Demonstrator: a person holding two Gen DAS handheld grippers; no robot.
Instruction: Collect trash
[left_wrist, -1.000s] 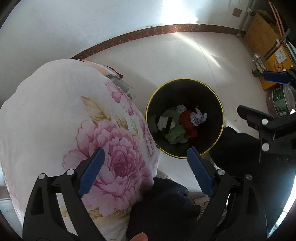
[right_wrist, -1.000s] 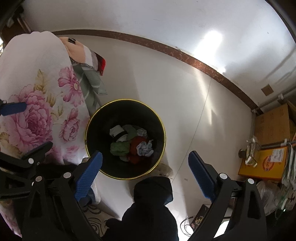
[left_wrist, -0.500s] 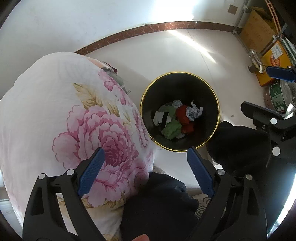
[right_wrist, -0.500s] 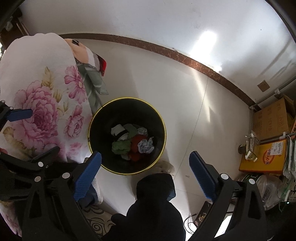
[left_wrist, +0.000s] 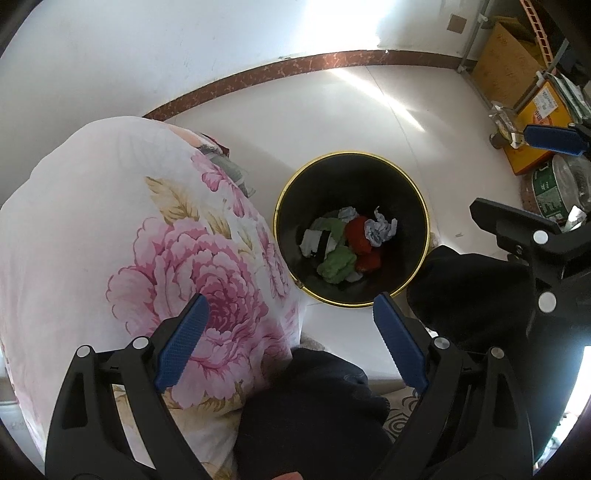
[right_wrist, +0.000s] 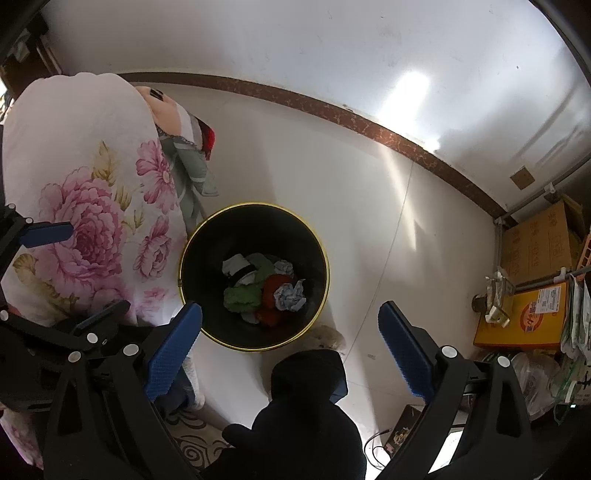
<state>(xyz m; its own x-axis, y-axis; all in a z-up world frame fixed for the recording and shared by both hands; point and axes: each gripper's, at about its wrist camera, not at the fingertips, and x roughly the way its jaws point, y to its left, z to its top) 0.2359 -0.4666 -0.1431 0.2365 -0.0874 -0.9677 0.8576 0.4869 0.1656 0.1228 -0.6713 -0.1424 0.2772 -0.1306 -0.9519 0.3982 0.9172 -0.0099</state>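
A black trash bin with a gold rim (left_wrist: 417, 210) (right_wrist: 199, 236) stands on the white floor. Inside lie crumpled trash pieces: a grey-white paper wad (left_wrist: 380, 230) (right_wrist: 291, 295), red pieces (left_wrist: 358, 232) (right_wrist: 271, 288), green pieces (left_wrist: 336, 264) (right_wrist: 242, 297). My left gripper (left_wrist: 290, 345) is open and empty, high above the floor on the near side of the bin. My right gripper (right_wrist: 291, 349) is open and empty, also above the bin's near edge. Each gripper shows at the edge of the other's view.
A bed with a white and pink floral quilt (left_wrist: 129, 240) (right_wrist: 85, 192) lies left of the bin. Cardboard boxes (right_wrist: 535, 247), a yellow box (right_wrist: 524, 317) and bags stand at the right wall. My dark-clothed legs (right_wrist: 310, 406) are just below.
Both grippers have risen and drawn back from the bin, which looks smaller and lower in both views. Both stay open and empty.
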